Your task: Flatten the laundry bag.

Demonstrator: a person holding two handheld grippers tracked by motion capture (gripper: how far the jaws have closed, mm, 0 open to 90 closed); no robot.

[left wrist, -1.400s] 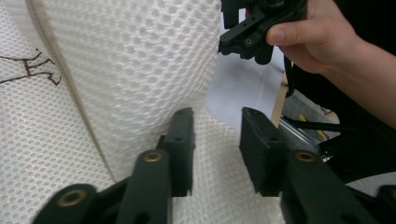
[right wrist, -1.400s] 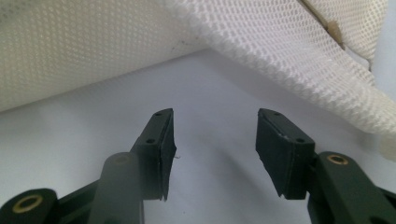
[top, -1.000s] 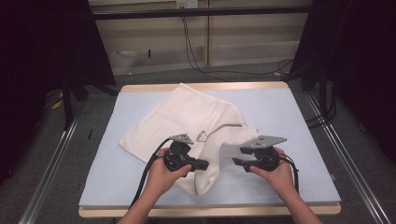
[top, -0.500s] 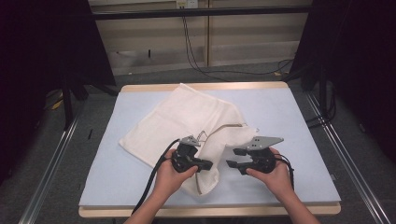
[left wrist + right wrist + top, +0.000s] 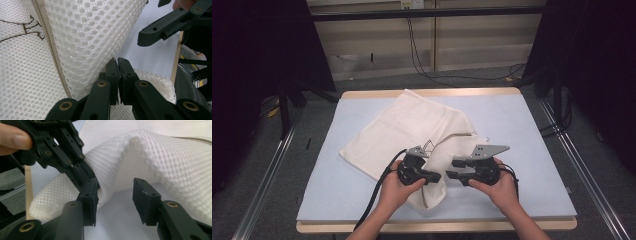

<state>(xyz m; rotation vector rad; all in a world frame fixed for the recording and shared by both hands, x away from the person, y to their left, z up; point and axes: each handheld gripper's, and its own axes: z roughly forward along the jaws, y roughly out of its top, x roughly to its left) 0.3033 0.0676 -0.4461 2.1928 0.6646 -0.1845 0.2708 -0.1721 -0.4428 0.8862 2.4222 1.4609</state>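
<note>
A: Step in hand looks like regrasping the white mesh laundry bag lying on the tabletop, near edge raised. Left gripper is pressed together, pinching a fold of mesh.

B: Right gripper?

A: Jaws apart, just been closing, mesh ahead of them, nothing pinched. Next move: advance onto the fold, then close.

B: Contents?

A: Bag looks flat; cannot tell.

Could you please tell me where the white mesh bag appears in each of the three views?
High view: white mesh bag lies mid-table.
Left gripper view: left and centre, pinched in the left gripper.
Right gripper view: across the top.
Shared landmark: the left gripper's pinch on the bag.
</note>
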